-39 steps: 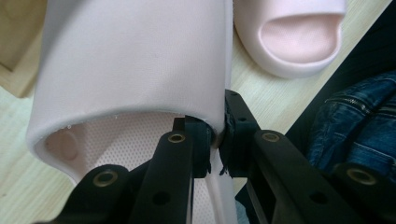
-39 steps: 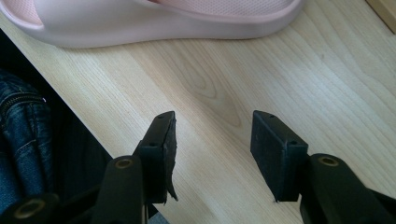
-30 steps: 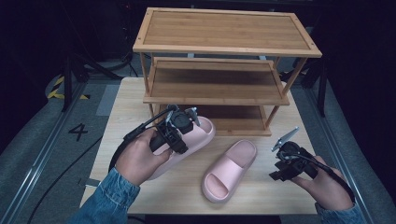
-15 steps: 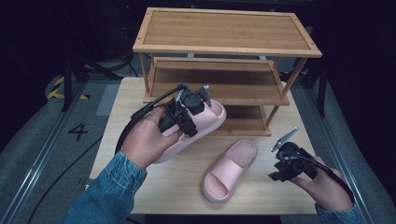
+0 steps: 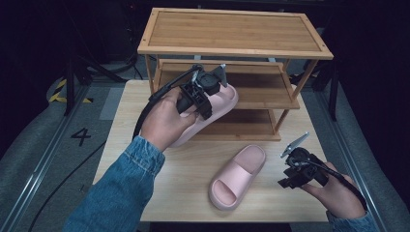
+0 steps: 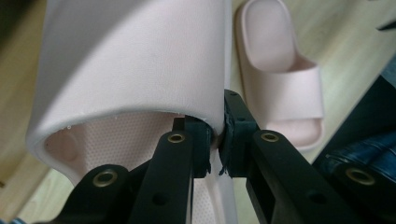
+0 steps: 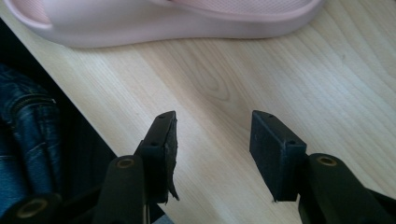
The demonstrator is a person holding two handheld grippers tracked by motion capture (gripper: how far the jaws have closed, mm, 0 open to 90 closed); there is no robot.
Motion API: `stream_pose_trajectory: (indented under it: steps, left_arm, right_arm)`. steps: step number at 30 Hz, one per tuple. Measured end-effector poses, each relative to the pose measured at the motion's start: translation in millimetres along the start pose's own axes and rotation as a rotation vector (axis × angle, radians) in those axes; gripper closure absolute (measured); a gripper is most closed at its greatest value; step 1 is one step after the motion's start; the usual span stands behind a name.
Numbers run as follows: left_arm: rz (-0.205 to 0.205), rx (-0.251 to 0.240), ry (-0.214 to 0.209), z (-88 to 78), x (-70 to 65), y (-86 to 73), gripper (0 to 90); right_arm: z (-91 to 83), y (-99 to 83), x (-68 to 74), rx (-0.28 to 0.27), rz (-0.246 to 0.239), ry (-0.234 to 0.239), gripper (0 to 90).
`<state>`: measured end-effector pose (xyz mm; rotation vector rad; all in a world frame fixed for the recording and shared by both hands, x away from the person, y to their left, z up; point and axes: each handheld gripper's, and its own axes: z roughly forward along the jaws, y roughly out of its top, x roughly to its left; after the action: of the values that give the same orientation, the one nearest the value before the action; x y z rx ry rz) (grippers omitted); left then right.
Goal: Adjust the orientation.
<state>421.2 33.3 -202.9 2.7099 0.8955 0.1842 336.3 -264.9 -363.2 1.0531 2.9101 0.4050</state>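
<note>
My left gripper (image 5: 205, 104) is shut on a pink slipper (image 5: 220, 104), pinching the edge of its strap (image 6: 140, 60) between the two black pads (image 6: 236, 135). That slipper hangs tilted in the air, its front end by the middle shelf (image 5: 251, 92) of the wooden rack. A second pink slipper (image 5: 237, 176) lies flat on the table, sole down, also seen past the left jaws as the second slipper (image 6: 280, 79). My right gripper (image 5: 283, 176) rests low at the table's right front, open, with bare wood between its jaws; its own view has the gripper (image 7: 212, 140) just short of the second slipper's sole (image 7: 163, 23).
A three-tier wooden shoe rack (image 5: 232, 29) stands at the back of the light wooden table (image 5: 164, 188). A black cable (image 5: 145, 113) trails from the left gripper. A denim sleeve (image 5: 116, 193) reaches in from the bottom left. Dark floor surrounds the table.
The left hand has lifted the held slipper off the table and carried it up and back toward the rack's middle shelf. The right hand and the other slipper have stayed put.
</note>
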Motion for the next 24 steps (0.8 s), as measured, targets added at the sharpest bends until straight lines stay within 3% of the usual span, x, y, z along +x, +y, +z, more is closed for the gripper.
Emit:
stream_pose_trajectory:
  steps: [11,19,21,23,24]
  left_arm:
    - [-0.014,-0.012,0.035,12.2,20.3,21.5,83.0]
    - [-0.061,-0.034,0.031,24.4,28.3,29.1,83.0]
    - [-0.077,-0.056,0.046,26.5,32.0,30.1,82.9]
    - [-0.119,-0.074,0.054,27.8,34.0,31.5,82.9]
    - [-0.100,-0.079,0.084,29.1,36.4,32.5,83.0]
  right_arm:
    - [-1.9,0.0,1.5,-0.008,0.010,-0.006,52.7]
    - [0.6,3.6,4.9,-0.002,-0.009,-0.017,53.1]
    - [2.2,4.7,6.0,0.001,-0.016,-0.016,53.1]
    - [3.5,5.9,6.8,0.006,-0.021,-0.018,53.0]
    - [3.8,6.3,7.2,0.008,-0.021,-0.020,53.0]
